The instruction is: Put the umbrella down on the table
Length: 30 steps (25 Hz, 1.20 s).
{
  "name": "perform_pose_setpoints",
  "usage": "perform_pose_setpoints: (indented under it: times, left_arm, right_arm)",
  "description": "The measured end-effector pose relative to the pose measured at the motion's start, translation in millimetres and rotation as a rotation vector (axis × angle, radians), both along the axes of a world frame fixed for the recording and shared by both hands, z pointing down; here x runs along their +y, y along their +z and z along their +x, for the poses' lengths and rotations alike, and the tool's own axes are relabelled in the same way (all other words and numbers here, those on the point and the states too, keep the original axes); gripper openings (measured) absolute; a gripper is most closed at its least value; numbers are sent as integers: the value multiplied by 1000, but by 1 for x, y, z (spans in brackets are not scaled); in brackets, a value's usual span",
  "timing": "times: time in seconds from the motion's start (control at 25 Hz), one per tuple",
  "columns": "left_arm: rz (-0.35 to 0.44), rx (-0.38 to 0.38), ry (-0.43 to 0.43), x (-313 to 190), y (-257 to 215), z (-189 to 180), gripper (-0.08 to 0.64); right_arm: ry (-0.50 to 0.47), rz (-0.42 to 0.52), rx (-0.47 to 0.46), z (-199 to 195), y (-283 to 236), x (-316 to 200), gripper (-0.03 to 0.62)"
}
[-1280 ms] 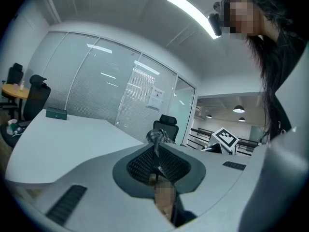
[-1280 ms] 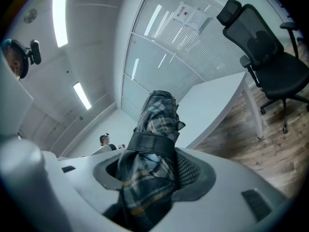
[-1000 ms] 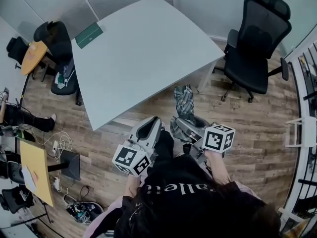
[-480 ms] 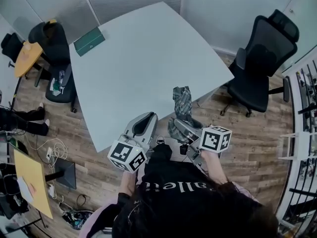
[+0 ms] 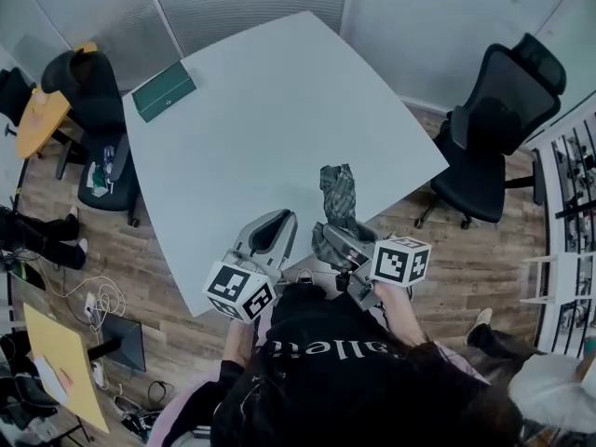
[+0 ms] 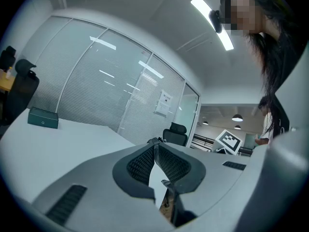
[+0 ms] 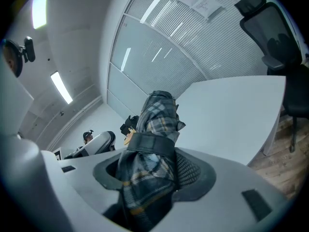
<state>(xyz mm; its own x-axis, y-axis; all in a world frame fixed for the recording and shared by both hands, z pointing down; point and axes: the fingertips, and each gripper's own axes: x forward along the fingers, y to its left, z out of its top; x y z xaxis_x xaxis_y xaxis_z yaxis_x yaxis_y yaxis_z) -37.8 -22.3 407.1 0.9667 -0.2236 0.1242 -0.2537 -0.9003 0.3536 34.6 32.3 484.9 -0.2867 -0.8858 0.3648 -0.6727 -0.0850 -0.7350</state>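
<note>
An office room with wood-pattern flooring holds a large pale table (image 5: 270, 110), a green box (image 5: 163, 91) at its far left corner and a black office chair (image 5: 494, 128) at its right. Compared with a second ago, the table fills more of the head view and its near edge has come close to the person: both grippers have been carried forward together.

The folded plaid umbrella (image 5: 335, 208) is clamped upright in the right gripper (image 5: 337, 240), whose jaws stand wide around the strapped bundle. Its upper end now overlaps the table's near edge, where before it hung over the floor. The left gripper (image 5: 277, 220) is empty, with its jaws together, and points across the tabletop.

The umbrella is not yet on the table. The approach appears nearly complete; lowering and release remain.
</note>
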Motion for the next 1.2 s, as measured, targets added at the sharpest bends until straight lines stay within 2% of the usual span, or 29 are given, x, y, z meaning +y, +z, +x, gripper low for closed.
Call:
perform_pose_setpoints:
  times: [0.28,0.56,0.8,0.96,1.2]
  left_arm:
    - [-32,-10,-24,-21,11,1,46]
    - [-44,-23,-108,-41,15,0,46]
    - [-51,-32,-259,-69,16,-1,46]
    - [-45,-28,-331,-83,11,5,46]
    - [-54,-44,-433,-93,12,13,46]
  right_arm:
    - [-31,-43,20,5,11,-20,244]
    - [-101,-58,45,23,16,-51,244]
    - [-225,-71,77,43,29,-99,244]
    - [-307,-109,121,60,48,-132,244]
    - [-456,-151,238,84,77,-185,244]
